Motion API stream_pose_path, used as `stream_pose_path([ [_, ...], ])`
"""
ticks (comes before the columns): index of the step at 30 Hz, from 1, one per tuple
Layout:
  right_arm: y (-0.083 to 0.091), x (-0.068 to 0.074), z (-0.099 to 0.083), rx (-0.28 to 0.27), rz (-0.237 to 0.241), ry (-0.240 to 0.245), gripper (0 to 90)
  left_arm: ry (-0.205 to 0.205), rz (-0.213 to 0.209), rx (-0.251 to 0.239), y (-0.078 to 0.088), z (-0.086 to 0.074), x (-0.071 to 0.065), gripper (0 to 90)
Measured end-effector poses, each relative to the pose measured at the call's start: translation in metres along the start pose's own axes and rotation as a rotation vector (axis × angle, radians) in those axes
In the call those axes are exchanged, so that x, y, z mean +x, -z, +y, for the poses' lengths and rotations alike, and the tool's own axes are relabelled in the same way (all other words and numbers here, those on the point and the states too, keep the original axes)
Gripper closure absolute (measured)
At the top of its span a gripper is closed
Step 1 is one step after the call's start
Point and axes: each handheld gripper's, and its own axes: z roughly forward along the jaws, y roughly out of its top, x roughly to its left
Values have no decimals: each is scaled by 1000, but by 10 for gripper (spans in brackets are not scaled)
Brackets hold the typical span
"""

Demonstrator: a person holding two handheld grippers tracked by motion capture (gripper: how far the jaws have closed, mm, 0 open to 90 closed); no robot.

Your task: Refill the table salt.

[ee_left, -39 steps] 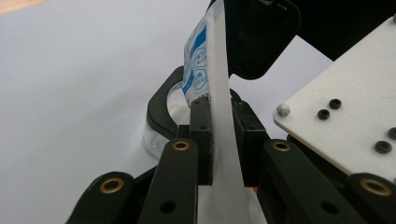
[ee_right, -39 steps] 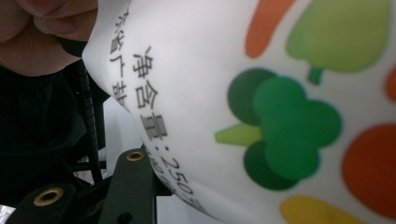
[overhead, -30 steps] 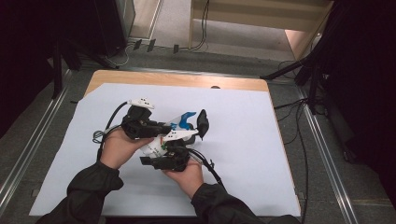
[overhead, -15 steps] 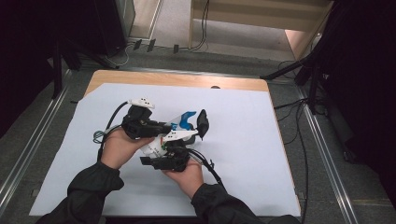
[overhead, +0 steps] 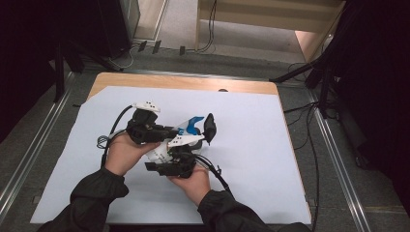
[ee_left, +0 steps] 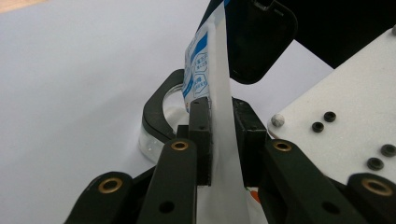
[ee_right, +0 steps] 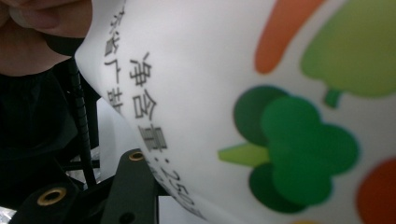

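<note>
Your two hands meet low over the white-covered tabletop [overhead: 270, 159], the left tool [ee_left: 219, 140] clamped on the edge of a white and blue printed pouch [ee_left: 205, 70] held just above it. Your right tool [overhead: 174, 164] sits beneath; whether it grips, I cannot tell. Its camera reads Chinese characters, "250" and vegetable drawings on the pouch.

White pouch [ee_right: 224, 84] with printed vegetables and black lettering close up; hand [ee_right: 32, 32] upper left.
</note>
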Motion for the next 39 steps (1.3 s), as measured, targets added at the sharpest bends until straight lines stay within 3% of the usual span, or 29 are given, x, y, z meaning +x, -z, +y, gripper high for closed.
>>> stream_pose_path([
  [8,2,-1,1,-18,21,-26,606,-1,-4,-5,1,0,1,808],
  [39,4,0,3,-18,28,-32,611,-10,-7,-13,2,0,0,806],
])
